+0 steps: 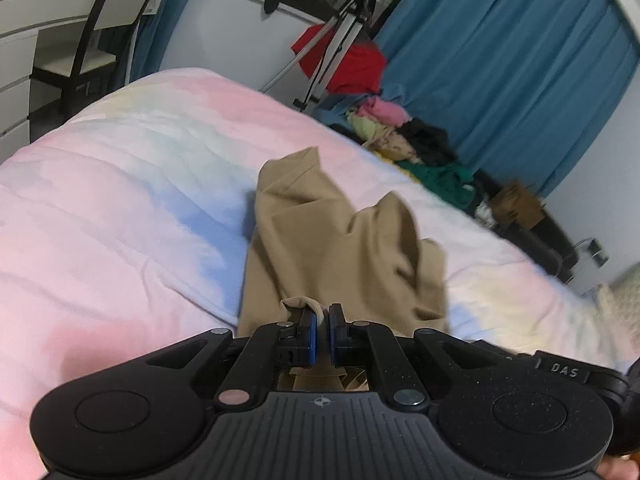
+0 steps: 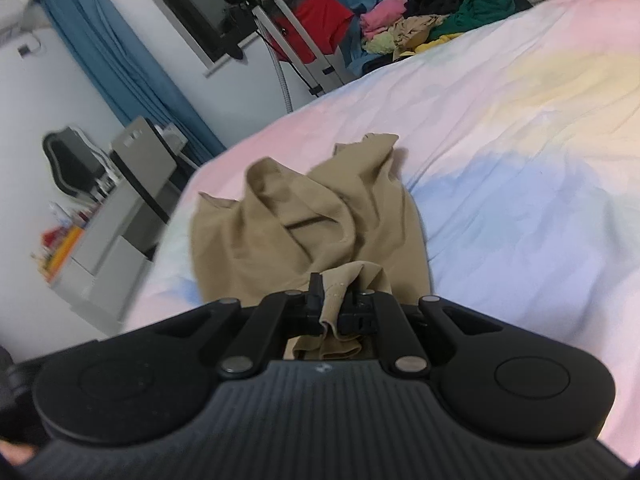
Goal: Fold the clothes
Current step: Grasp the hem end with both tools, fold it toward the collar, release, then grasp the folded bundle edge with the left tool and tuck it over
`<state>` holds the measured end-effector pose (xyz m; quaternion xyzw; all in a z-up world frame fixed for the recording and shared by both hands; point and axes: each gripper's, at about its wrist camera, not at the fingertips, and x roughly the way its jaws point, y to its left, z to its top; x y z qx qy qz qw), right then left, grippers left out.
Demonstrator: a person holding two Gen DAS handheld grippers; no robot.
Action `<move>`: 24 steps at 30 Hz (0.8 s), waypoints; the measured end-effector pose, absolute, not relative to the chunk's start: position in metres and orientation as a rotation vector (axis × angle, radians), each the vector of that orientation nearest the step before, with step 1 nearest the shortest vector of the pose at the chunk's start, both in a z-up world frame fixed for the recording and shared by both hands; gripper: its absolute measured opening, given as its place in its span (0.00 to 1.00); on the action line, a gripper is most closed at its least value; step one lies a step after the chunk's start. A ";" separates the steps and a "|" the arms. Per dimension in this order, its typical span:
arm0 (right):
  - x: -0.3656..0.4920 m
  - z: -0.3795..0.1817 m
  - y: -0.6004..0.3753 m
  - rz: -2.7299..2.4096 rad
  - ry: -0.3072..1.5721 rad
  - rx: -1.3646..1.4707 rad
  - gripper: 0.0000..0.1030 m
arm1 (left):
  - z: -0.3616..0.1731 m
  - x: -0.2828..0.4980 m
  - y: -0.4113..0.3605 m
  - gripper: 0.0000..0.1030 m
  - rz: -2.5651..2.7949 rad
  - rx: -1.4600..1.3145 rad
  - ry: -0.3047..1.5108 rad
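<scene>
A tan garment lies crumpled on the pastel bedspread, stretching away from me. My left gripper is shut on its near edge, with a fold of tan cloth pinched between the blue pads. In the right wrist view the same tan garment lies bunched on the bedspread. My right gripper is shut on another part of its near edge, with cloth bulging between the fingers. Both views are blurred.
A pile of mixed clothes sits past the bed's far edge, also in the right wrist view. A tripod stand with a red cloth stands by the blue curtain. White drawers stand at the left.
</scene>
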<state>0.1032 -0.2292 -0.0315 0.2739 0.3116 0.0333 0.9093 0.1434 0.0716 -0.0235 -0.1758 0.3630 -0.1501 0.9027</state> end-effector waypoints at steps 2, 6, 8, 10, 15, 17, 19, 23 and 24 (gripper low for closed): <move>0.112 -0.040 -0.224 0.059 0.653 0.513 0.09 | -0.036 0.153 0.066 0.07 -0.300 -0.316 0.759; 0.125 -0.055 -0.216 0.035 0.676 0.430 0.10 | -0.052 0.161 0.059 0.08 -0.299 -0.244 0.767; 0.129 -0.058 -0.212 0.015 0.690 0.404 0.10 | -0.055 0.163 0.060 0.09 -0.310 -0.245 0.777; 0.132 -0.058 -0.210 0.014 0.701 0.390 0.11 | -0.056 0.166 0.063 0.16 -0.320 -0.270 0.789; 0.125 -0.052 -0.208 0.079 0.685 0.440 0.81 | -0.044 0.156 0.058 0.58 -0.358 -0.250 0.780; 0.115 -0.045 -0.204 0.084 0.656 0.428 0.89 | -0.037 0.147 0.055 0.78 -0.347 -0.222 0.758; 0.103 -0.041 -0.205 0.074 0.643 0.429 0.89 | -0.029 0.133 0.060 0.79 -0.343 -0.247 0.762; 0.080 -0.031 -0.206 0.055 0.619 0.430 0.89 | -0.013 0.104 0.072 0.79 -0.337 -0.301 0.773; 0.074 -0.029 -0.206 0.050 0.613 0.431 0.89 | -0.011 0.093 0.077 0.79 -0.347 -0.331 0.789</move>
